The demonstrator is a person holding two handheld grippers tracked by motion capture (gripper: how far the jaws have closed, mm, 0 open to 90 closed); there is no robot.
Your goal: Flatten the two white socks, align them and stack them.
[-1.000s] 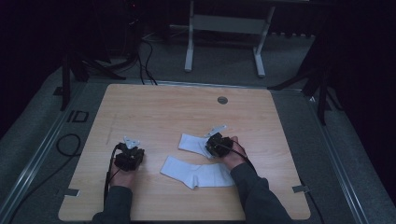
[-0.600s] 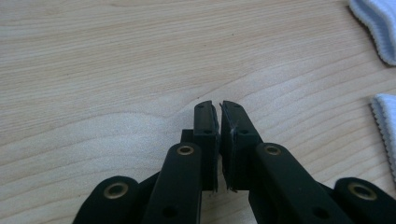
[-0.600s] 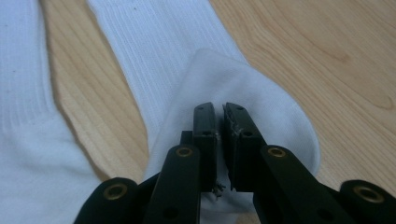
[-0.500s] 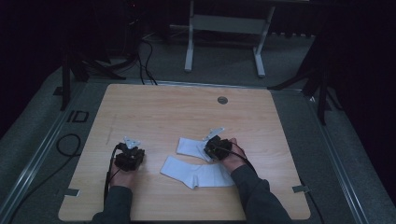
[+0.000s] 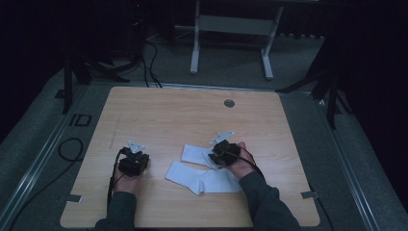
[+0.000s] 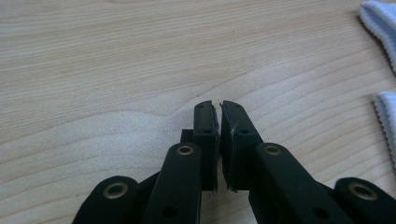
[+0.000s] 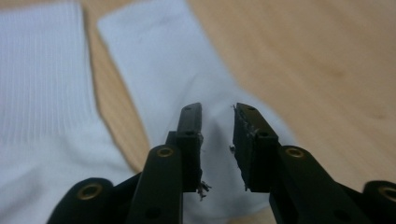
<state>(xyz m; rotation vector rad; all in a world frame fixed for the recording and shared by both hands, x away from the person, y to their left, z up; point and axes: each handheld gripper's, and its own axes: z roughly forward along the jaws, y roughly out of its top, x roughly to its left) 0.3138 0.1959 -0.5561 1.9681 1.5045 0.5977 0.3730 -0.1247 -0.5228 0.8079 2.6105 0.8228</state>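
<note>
Right gripper (image 5: 222,153): held in the person's right hand (image 5: 239,162) at the near right of centre of the table (image 5: 192,115). In the right gripper view its jaws stand a little apart, nothing between them, frayed bits of fluff on the pads; they hang over the white cloth of the farther sock (image 7: 187,79). In the high view that gripper sits at the right end of the same sock (image 5: 196,154).

Left gripper (image 5: 134,161): in the left hand (image 5: 126,182), near left part of the table, well apart from the socks. In the left gripper view the jaws are pressed together, tips almost meeting, clenched on nothing, bare wood (image 6: 116,70) under them.

Two white socks lie flat between the hands. The nearer sock (image 5: 202,177) is the longer one, running left to right just in front of the right hand; the ribbed cuff shows at the left of the right gripper view (image 7: 42,70). A strip of wood separates the two socks there. Sock edges show at the right rim of the left gripper view (image 6: 385,18).

Small round grommet (image 5: 229,103) at the far side of the table. Dark floor around, cables (image 5: 149,62) and a grey stand (image 5: 231,29) beyond
</note>
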